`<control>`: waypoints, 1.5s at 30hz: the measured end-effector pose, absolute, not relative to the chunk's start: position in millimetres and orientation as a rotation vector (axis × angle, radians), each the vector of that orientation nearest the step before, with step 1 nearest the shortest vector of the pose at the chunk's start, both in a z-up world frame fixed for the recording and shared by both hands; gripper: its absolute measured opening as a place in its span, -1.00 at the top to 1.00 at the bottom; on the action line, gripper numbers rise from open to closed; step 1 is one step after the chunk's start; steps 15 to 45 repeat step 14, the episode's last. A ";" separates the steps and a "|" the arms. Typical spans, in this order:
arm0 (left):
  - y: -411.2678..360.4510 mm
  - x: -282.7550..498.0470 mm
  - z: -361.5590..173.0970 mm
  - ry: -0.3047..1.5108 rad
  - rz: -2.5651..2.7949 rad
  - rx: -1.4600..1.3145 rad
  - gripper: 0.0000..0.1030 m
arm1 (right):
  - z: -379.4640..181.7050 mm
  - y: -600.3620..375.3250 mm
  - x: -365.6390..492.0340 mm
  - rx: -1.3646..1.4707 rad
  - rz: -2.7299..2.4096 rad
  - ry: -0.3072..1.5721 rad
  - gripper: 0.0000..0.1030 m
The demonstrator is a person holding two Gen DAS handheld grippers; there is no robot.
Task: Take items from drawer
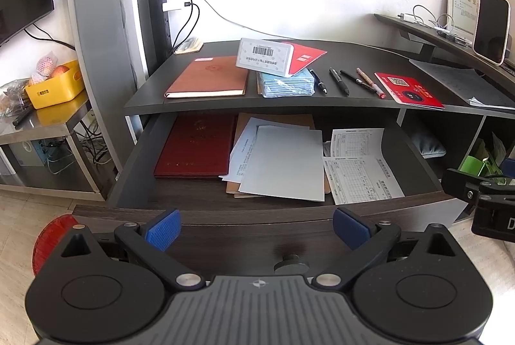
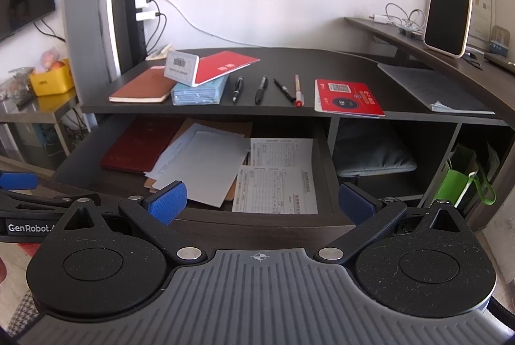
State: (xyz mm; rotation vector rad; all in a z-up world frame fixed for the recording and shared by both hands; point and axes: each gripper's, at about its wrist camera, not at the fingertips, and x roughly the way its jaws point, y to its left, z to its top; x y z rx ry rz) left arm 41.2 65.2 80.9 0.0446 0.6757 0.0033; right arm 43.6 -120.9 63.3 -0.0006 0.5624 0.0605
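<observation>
The dark wooden drawer (image 1: pixel 206 217) (image 2: pixel 273 224) stands pulled out under the desk. Inside lie a dark red book (image 1: pixel 196 147) (image 2: pixel 138 145) at the left, loose white sheets (image 1: pixel 283 164) (image 2: pixel 206 164) over a brown envelope in the middle, and printed forms (image 1: pixel 360 167) (image 2: pixel 276 180) at the right. My left gripper (image 1: pixel 256 229) hovers open in front of the drawer's front panel, above its round knob (image 1: pixel 291 261). My right gripper (image 2: pixel 262 200) is open too, just before the drawer's front edge, holding nothing.
On the desk top (image 1: pixel 360 55) lie a brown notebook (image 1: pixel 209 77), a white box (image 1: pixel 264 56) on a red booklet and a blue pack, several pens (image 1: pixel 338 81) and a red card (image 1: pixel 408 90). A phone (image 1: pixel 491 26) leans at right. A yellow basket (image 1: pixel 56 84) sits left.
</observation>
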 end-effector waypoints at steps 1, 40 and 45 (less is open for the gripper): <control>65.1 41.1 80.9 0.675 0.003 0.045 -0.95 | 63.1 -120.8 43.8 -0.002 0.061 0.563 -0.99; 63.0 38.2 81.0 0.659 -0.012 0.049 -0.98 | 61.1 -120.8 45.3 -0.010 0.064 0.567 -0.99; 63.0 38.2 81.0 0.659 -0.012 0.049 -0.98 | 61.1 -120.8 45.3 -0.010 0.064 0.567 -0.99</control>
